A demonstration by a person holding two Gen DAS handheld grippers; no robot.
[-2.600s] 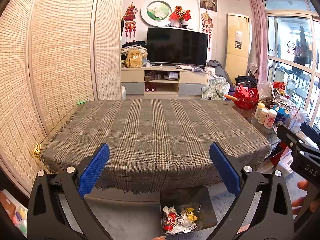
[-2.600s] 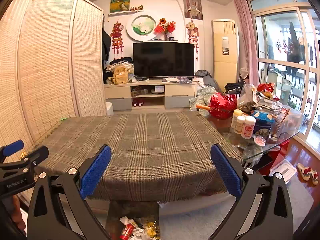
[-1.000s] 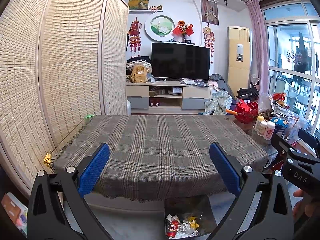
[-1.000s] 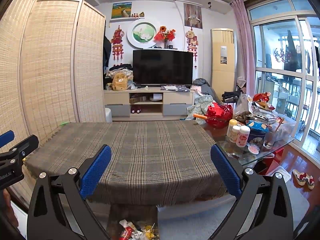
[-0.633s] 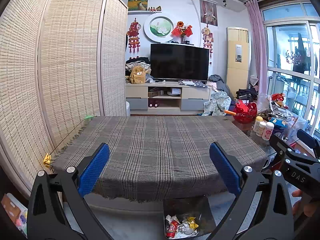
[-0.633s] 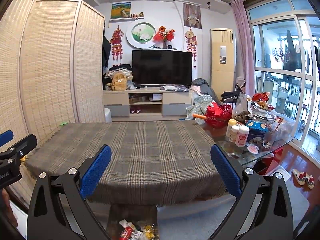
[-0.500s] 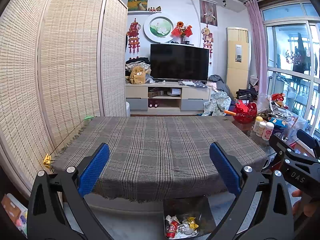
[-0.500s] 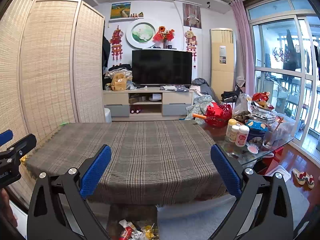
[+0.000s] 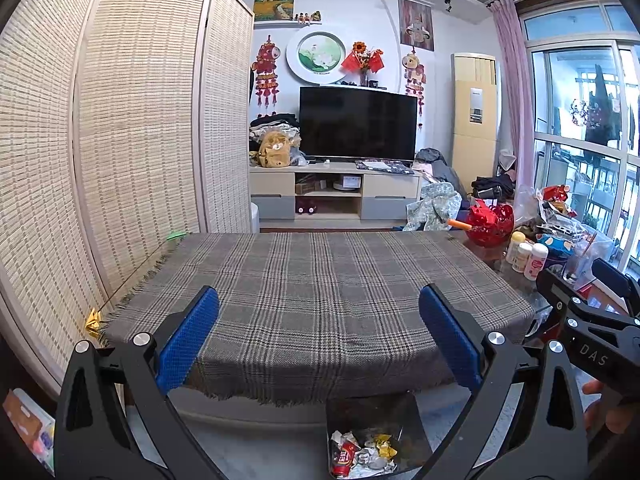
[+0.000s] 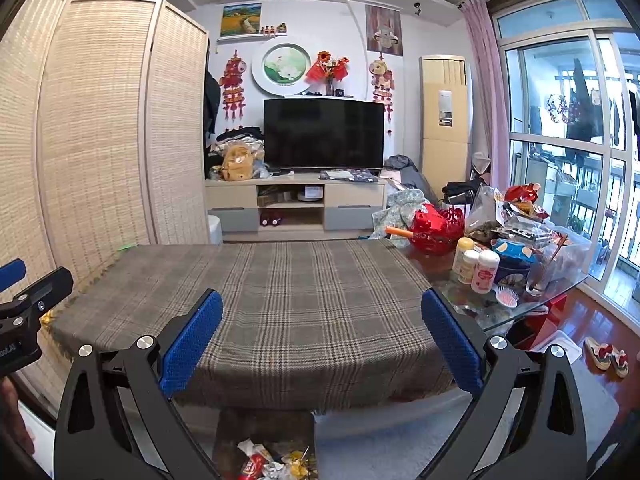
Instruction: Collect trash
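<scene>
At the bottom of both frames the left gripper [image 9: 319,336] and the right gripper [image 10: 322,338] stand wide apart and hold nothing; since a couple of seconds ago both have lifted and levelled, so the room's far wall fills more of each view; just beyond them, low centre, the dark bin [image 9: 376,432] sits on the floor against the worktop's near edge with crumpled wrappers [image 9: 362,450] inside; the plaid cloth [image 9: 320,280] on the worktop shows no litter; by my judgement the collecting is finished, or nearly so; farther off, right of frame, bottles [image 10: 476,266] and clutter crowd the glass end.
</scene>
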